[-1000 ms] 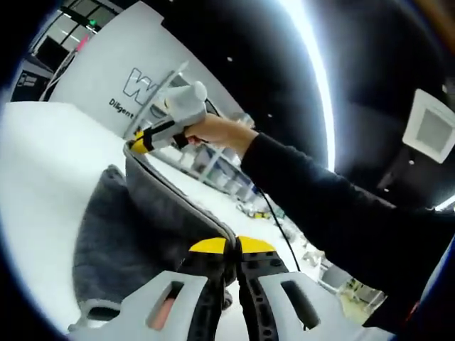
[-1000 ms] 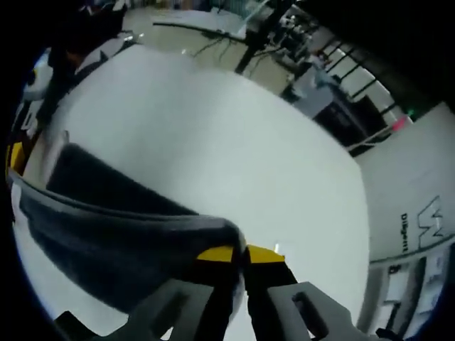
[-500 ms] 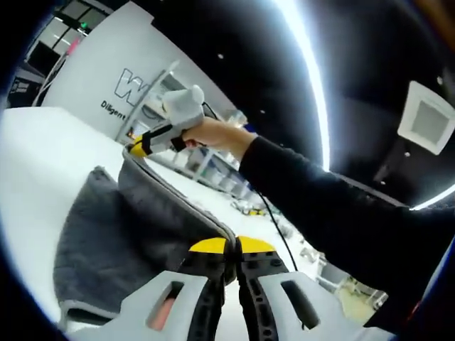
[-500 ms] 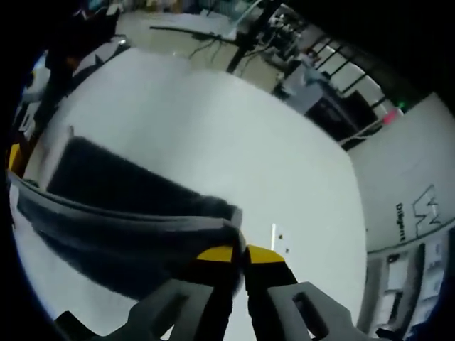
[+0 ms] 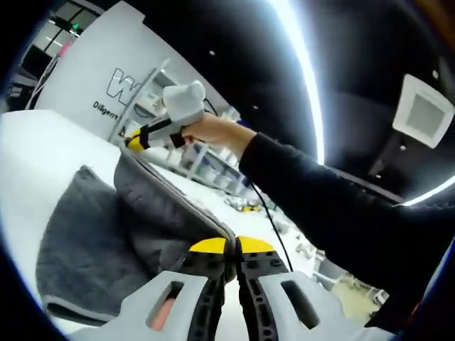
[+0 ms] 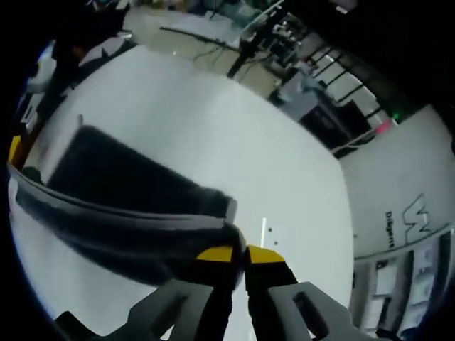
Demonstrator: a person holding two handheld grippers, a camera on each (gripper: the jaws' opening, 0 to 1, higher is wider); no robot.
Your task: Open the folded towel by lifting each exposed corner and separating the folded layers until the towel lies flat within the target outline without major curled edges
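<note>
A dark grey towel (image 5: 106, 227) is lifted off the white table (image 5: 28, 149), its hemmed edge stretched taut between both grippers. My left gripper (image 5: 232, 249) is shut on one corner of that edge. The right gripper (image 5: 135, 140), held by a hand in a black sleeve (image 5: 320, 206), pinches the other corner at the upper left of the left gripper view. In the right gripper view my right gripper (image 6: 242, 252) is shut on the towel (image 6: 121, 192) corner, and the edge runs leftward to the left gripper's yellow tip (image 6: 14, 150). The lower layers hang down onto the table (image 6: 213, 121).
A thin mark and small dots (image 6: 264, 229) lie on the table just beyond the towel. A white wall panel with lettering (image 5: 106, 92) stands behind. Shelves and clutter (image 5: 206, 160) line the far side; stands and cables (image 6: 249, 35) lie past the table's far edge.
Both grippers have risen with the towel edge held taut. More of the towel has come off the table and spread, and the marks on the table have come into view.
</note>
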